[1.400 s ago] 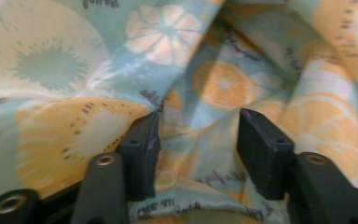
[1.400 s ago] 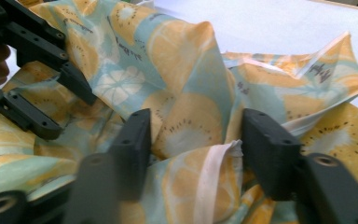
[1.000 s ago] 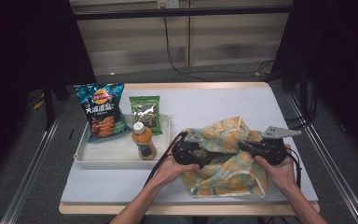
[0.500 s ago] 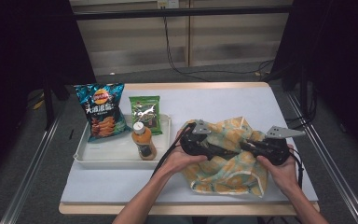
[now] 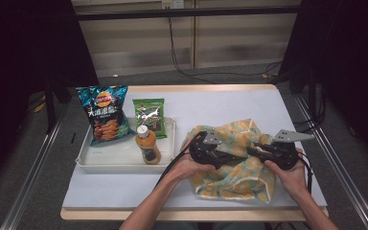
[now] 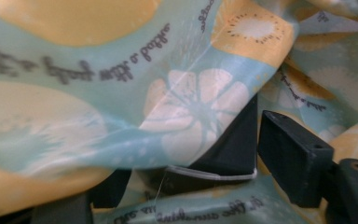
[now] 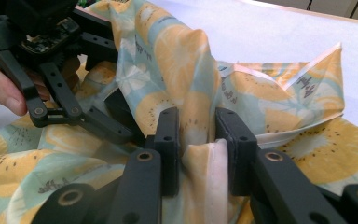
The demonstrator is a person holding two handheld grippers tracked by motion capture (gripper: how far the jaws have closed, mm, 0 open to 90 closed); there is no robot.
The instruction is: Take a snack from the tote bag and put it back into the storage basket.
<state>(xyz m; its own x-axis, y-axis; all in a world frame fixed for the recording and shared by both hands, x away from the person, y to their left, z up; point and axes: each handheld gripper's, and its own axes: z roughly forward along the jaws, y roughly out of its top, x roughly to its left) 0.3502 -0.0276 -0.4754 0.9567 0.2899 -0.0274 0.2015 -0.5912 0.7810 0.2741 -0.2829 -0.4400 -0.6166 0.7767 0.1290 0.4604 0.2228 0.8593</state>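
A cloth bag [image 5: 230, 177] printed with yellow citrus slices on pale teal lies crumpled at the right of the table. My right gripper [image 7: 198, 140] has a standing fold of this cloth [image 7: 198, 158] between its jaws. Those jaws have just been opening and stand loosely beside the fold. My left gripper [image 5: 235, 154] points toward the right gripper [image 5: 258, 151], its jaws spread wide and half buried in fabric. They have just been closing a little. In the left gripper view the cloth [image 6: 121, 93] drapes over the jaws. A hand holds each gripper.
A white tray [image 5: 120, 158] at the left carries a blue chip bag [image 5: 103, 117], a green snack packet [image 5: 149, 115] and a brown bottle with a white cap [image 5: 147, 146]. The table's front edge [image 5: 124, 214] runs just below the forearms. Cables trail from both grippers.
The left gripper has slid right over the cloth, closer to the right gripper. The right gripper stayed put, and the cloth between them has bunched up.
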